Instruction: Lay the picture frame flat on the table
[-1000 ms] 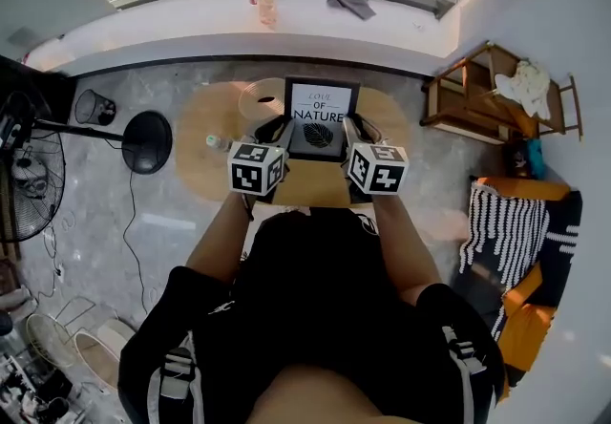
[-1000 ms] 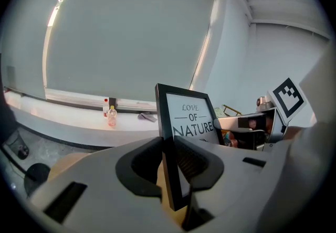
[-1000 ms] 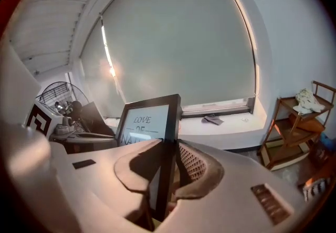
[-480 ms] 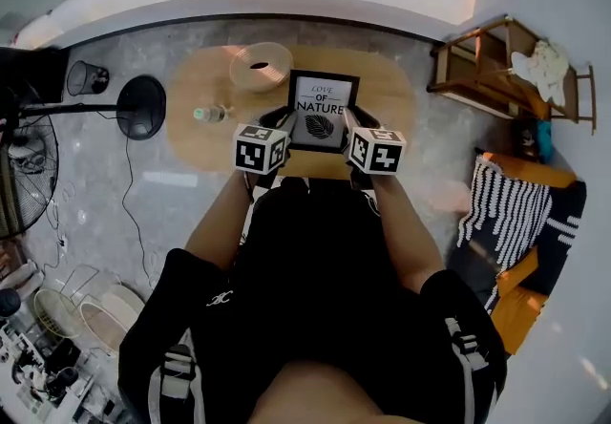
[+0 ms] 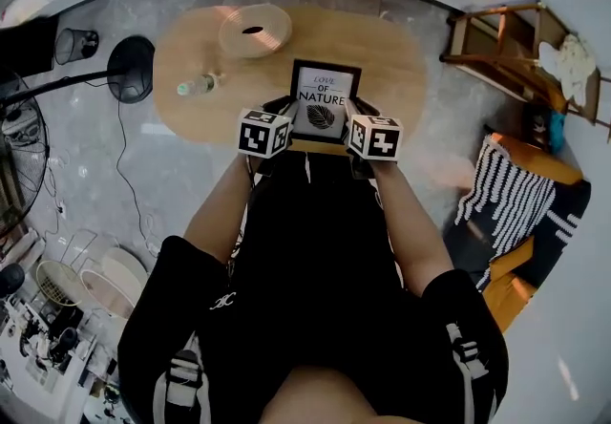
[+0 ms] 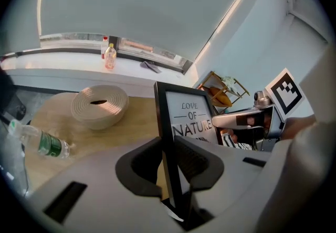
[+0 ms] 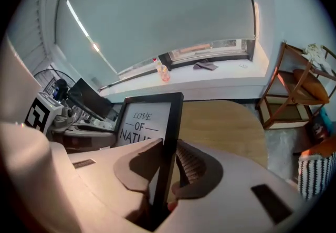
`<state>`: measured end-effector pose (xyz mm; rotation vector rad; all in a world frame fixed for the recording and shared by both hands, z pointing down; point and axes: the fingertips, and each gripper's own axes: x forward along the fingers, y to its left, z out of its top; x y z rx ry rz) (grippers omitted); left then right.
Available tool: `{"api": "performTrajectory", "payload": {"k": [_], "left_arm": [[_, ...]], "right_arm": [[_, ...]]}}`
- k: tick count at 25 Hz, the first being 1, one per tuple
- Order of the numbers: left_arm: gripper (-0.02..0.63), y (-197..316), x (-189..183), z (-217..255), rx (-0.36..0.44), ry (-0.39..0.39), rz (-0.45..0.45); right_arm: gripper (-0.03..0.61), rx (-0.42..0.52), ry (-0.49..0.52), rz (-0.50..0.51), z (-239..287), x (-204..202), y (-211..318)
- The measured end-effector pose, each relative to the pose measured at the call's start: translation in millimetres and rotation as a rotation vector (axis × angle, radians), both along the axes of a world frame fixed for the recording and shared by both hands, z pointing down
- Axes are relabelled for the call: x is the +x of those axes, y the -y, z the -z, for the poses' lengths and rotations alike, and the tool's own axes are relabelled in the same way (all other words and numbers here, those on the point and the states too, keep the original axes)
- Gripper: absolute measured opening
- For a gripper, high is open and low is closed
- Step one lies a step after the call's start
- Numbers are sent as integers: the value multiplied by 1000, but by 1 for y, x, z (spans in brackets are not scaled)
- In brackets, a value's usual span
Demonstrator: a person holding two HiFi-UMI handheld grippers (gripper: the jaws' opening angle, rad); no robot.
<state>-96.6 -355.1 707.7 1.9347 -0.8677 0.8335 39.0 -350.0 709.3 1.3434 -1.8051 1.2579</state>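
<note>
Two holds, one per side: left gripper (image 6: 170,149) and right gripper (image 7: 167,159) each have jaws clamped on a side edge of the picture frame (image 5: 325,100). It stands upright at the desk's (image 5: 406,69) near edge. The paired grip likely steadies it for tilting flat.

Picture frame (image 5: 326,100) between the two grippers: left edge in left gripper (image 5: 284,113) jaws, right edge in right gripper (image 5: 355,117) jaws, over near part of table (image 5: 401,69). Bowl (image 5: 255,30) on table, ahead-left of left gripper. Bottle (image 5: 194,86) lying on table, left of left gripper, nearer than bowl. Fan base (image 5: 131,69) on floor, further left. Shelf rack (image 5: 506,40) on floor, right of right gripper, off table.
</note>
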Motion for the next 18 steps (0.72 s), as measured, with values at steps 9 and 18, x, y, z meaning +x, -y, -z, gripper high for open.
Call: {"api": "performTrajectory", "payload": {"k": [9,18], "left_arm": [[87,3,17,-95,-125,12,30],[87,6,11,-182,-187,22,63]], "right_arm": [[97,-123,-4,46,-95,16,7],[101,-168,-6,108,-180,10,11]]}}
